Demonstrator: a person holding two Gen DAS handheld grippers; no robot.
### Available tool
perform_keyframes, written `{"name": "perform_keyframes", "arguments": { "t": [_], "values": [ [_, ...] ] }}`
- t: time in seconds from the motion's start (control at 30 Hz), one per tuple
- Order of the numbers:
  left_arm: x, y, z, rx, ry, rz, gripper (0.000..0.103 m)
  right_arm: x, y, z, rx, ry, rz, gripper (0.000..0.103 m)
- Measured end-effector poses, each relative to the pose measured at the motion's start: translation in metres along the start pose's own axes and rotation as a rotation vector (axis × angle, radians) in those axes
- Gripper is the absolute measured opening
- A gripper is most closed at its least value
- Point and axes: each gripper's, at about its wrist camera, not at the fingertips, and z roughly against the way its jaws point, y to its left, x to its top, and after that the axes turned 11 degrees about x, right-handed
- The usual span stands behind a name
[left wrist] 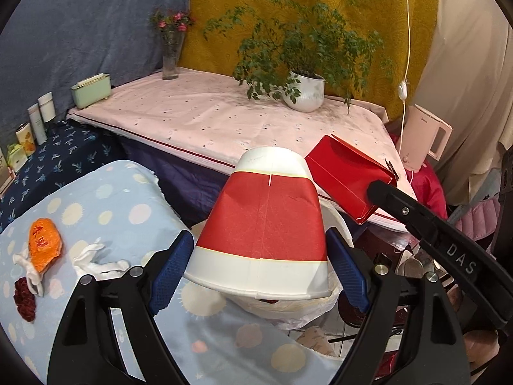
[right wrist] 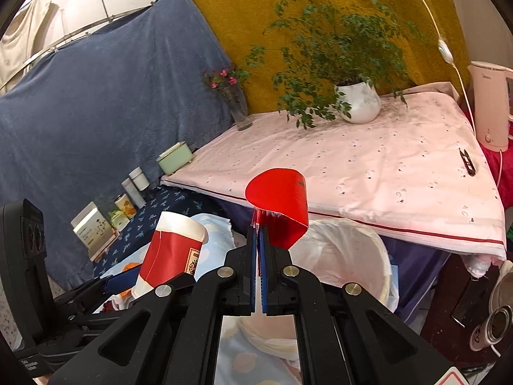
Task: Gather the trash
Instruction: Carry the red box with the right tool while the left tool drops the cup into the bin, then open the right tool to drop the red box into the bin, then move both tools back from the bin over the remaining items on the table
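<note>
My left gripper (left wrist: 259, 243) is shut on a red and white paper cup (left wrist: 263, 221), held upside down between its blue pads. The same cup (right wrist: 173, 250) shows at lower left in the right wrist view. My right gripper (right wrist: 258, 227) is shut on the edge of a piece of folded red paper packaging (right wrist: 282, 205). From the left wrist that packaging (left wrist: 346, 176) appears to the right of the cup. Just below and beyond both grippers is a bin lined with a white bag (right wrist: 352, 250). An orange wrapper (left wrist: 45, 243), a crumpled white tissue (left wrist: 96, 260) and a dark red scrap (left wrist: 25, 301) lie on the pale blue spotted cloth (left wrist: 121, 199).
Beyond the bin, a pink-covered table (right wrist: 368, 160) carries a potted plant (right wrist: 357, 102), a flower vase (right wrist: 239, 109), a green box (right wrist: 174, 157) and a small black clip (right wrist: 467, 162). A pink kettle (right wrist: 489, 106) stands at the right. Cans and boxes (right wrist: 128, 205) line the left wall.
</note>
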Motion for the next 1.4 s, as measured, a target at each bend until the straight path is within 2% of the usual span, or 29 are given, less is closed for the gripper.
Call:
{"name": "perform_keyframes", "arguments": {
  "t": [0.3,0.37,0.73,0.8,0.83,1.07,1.4],
  "values": [
    [0.001,-0.016,-0.025,-0.036,0.032,-0.010,0.082,0.000,-0.024,-0.003,-0.031,0.004,-0.024,0.003],
    [0.001,-0.015,-0.030,-0.036,0.038,0.003,0.088,-0.002,-0.028,-0.005,-0.032,0.008,-0.029,0.003],
    [-0.009,-0.001,-0.042,0.041,0.062,0.025,0.090,-0.005,-0.031,-0.021,-0.021,0.034,-0.032,0.004],
    [-0.010,0.005,-0.041,0.050,0.060,0.035,0.090,-0.005,-0.029,-0.025,-0.019,0.039,-0.029,0.006],
    [-0.010,0.007,-0.041,0.057,0.058,0.038,0.090,-0.005,-0.028,-0.026,-0.018,0.040,-0.028,0.011],
    [-0.011,0.020,-0.035,0.093,0.046,0.051,0.090,-0.010,-0.020,-0.034,-0.018,0.049,-0.027,0.013],
    [-0.017,0.037,-0.025,0.129,0.039,0.083,0.090,-0.011,0.001,-0.030,0.000,0.050,0.004,0.029]
  ]
}}
